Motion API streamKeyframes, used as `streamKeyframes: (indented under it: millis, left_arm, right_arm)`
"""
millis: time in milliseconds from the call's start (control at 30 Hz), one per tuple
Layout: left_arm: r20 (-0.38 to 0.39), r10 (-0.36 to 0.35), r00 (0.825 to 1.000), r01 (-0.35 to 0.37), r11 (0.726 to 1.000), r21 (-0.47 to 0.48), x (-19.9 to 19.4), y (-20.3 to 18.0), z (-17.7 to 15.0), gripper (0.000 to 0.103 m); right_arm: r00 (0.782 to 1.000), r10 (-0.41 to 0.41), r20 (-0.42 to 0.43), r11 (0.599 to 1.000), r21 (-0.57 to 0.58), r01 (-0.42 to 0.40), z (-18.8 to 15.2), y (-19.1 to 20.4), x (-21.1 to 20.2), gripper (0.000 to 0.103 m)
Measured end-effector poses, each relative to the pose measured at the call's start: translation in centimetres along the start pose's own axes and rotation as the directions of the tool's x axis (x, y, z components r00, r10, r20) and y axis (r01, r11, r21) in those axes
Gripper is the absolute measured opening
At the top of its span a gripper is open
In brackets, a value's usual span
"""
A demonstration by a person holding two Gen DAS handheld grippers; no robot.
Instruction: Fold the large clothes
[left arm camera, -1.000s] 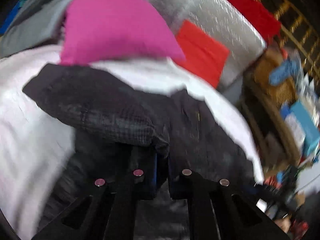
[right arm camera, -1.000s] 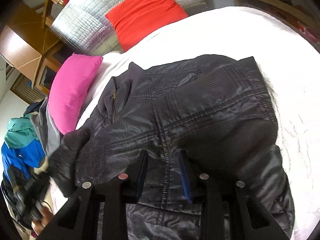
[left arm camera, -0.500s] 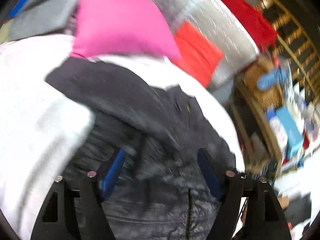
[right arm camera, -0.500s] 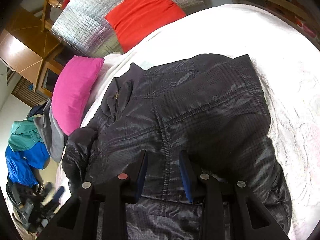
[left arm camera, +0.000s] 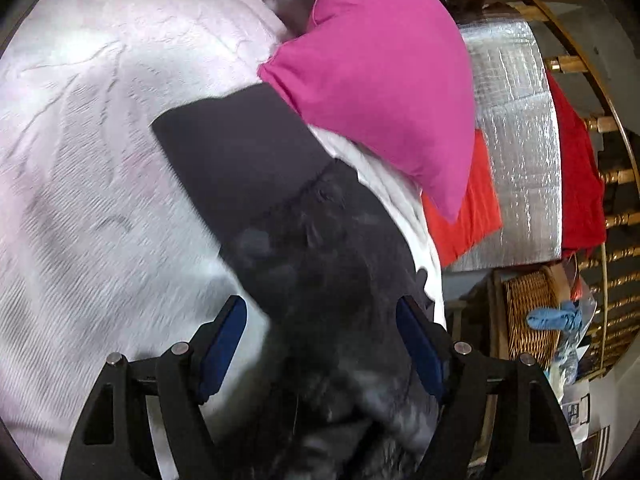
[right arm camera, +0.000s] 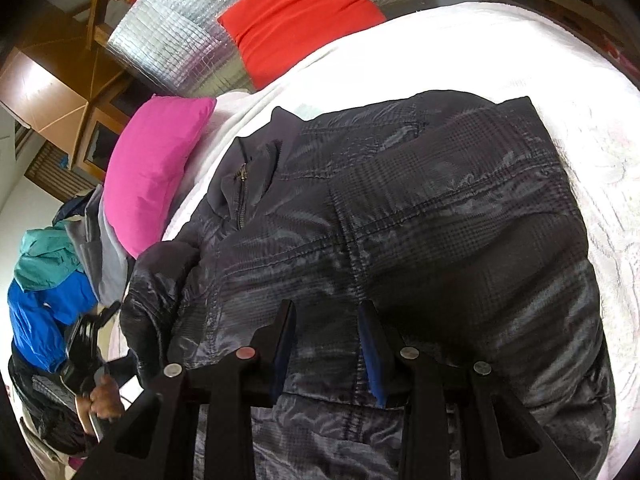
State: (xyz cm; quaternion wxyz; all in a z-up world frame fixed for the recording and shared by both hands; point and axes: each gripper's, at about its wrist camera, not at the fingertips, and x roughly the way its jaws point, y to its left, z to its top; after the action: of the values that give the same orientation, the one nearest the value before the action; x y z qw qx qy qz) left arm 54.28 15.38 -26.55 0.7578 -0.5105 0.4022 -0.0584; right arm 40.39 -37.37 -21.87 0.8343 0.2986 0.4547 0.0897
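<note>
Jacket (right arm camera: 400,216): dark, glossy, faintly checked; lies spread flat on the white bedspread (right arm camera: 480,52), collar and zip end toward the pink pillow (right arm camera: 156,168), hem toward the right-wrist camera
Jacket sleeve (left arm camera: 248,156): in the left-wrist view a plain dark cuff points away from the camera, its far corner just under the pink pillow's edge; the padded part runs back between the left fingers
Left gripper (left arm camera: 320,344): jaws stand wide, having just been opening; the sleeve lies in the gap, closer to the right-hand pad than the other – the picture is smeared here, so a brush against that pad cannot be ruled out, but nothing is pinched
Right gripper (right arm camera: 326,344): jaws part-way closed, set over the jacket's lower body on the side away from the pink pillow; the blue pads straddle a strip of fabric near a vertical seam – whether they pinch it or only hover above it I cannot tell
Hand (right arm camera: 102,396): a person's hand on the left tool, seen beyond the jacket's sleeve end, below the pink pillow
Red cushion (right arm camera: 300,12): past the pink pillow, leaning on a silver quilted panel (right arm camera: 176,40)
</note>
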Motion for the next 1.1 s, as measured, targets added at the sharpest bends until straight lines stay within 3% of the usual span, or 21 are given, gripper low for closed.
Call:
streamKeyframes:
  millis: [33,133,233,333,433,567,633,667,700,767,833,867,900,933,1033,1100]
  left_arm:
    - [0.017,-0.011,1.000,0.011,1.000,-0.003,0.3,-0.1,0.3,0.074]
    - [0.037,-0.002,0.999,0.000,0.999,0.038,0.6,-1.1,0.6,0.031]
    - [0.100,0.035,0.994,-0.053,0.983,0.178,-0.7,-3.9,-0.1,0.013]
    - [0.142,0.008,0.990,-0.054,0.943,0.329,-1.6,-7.9,-1.8,0.010]
    - [0.135,-0.045,0.990,-0.027,0.875,0.484,-2.4,-12.2,-5.5,0.010]
    - [0.036,-0.083,0.996,0.031,0.685,0.728,-0.8,-18.3,-14.3,0.010]
    - [-0.058,-0.036,0.998,0.068,0.561,0.825,1.3,-20.1,-19.9,0.010]
    - [-0.092,0.003,0.996,0.078,0.512,0.855,2.3,-20.4,-22.0,0.013]
    - [-0.124,0.059,0.991,0.084,0.452,0.888,3.7,-20.5,-24.3,0.017]
    - [-0.160,0.193,0.968,0.085,0.346,0.934,6.1,-19.9,-27.9,0.047]
    - [-0.120,0.285,0.951,0.043,0.263,0.964,6.9,-19.3,-29.5,0.055]
    - [-0.098,0.287,0.953,0.030,0.232,0.972,6.6,-19.1,-29.7,0.056]
    - [-0.086,0.275,0.958,0.028,0.211,0.977,5.9,-19.1,-29.6,0.057]
    - [-0.087,0.258,0.962,0.032,0.209,0.977,5.3,-19.3,-29.2,0.061]
    - [-0.107,0.147,0.983,0.068,0.252,0.965,1.6,-19.4,-26.7,0.078]
    - [-0.102,0.087,0.991,0.073,0.291,0.954,-0.6,-19.1,-24.2,0.080]
  right_arm:
    - [1.000,-0.002,0.002,1.000,0.003,0.002,0.1,-0.2,0.0,0.036]
    - [1.000,-0.005,0.015,1.000,0.019,0.005,0.4,-1.1,-0.5,0.036]
    - [0.999,-0.010,0.035,0.999,0.034,0.009,0.8,-2.3,-1.4,0.036]
    - [0.998,-0.016,0.055,0.998,0.056,0.013,1.2,-3.5,-2.4,0.036]
    - [0.997,-0.022,0.080,0.996,0.085,0.015,1.4,-4.7,-3.5,0.036]
    - [0.991,-0.027,0.128,0.992,0.129,0.010,1.8,-6.3,-5.4,0.036]
    - [0.989,-0.031,0.147,0.990,0.143,0.010,1.9,-7.0,-6.1,0.036]
    - [0.988,-0.030,0.151,0.988,0.153,0.007,2.0,-7.3,-6.4,0.036]
    - [0.988,-0.027,0.153,0.987,0.160,0.002,2.0,-7.6,-6.6,0.036]
    - [0.987,-0.016,0.158,0.985,0.173,-0.011,2.1,-8.0,-6.9,0.036]
    - [0.986,-0.005,0.167,0.984,0.178,-0.025,2.1,-8.1,-7.3,0.041]
    - [0.985,0.000,0.173,0.984,0.175,-0.031,2.1,-7.9,-7.4,0.054]
    - [0.983,0.004,0.183,0.986,0.166,-0.035,2.1,-7.7,-7.6,0.061]
    - [0.981,0.001,0.194,0.988,0.152,-0.032,2.0,-7.4,-7.8,0.070]
    - [0.977,-0.004,0.213,0.996,0.091,-0.016,1.9,-6.0,-8.0,0.070]
    - [0.978,0.012,0.206,0.999,0.045,-0.022,1.7,-4.8,-7.6,0.070]
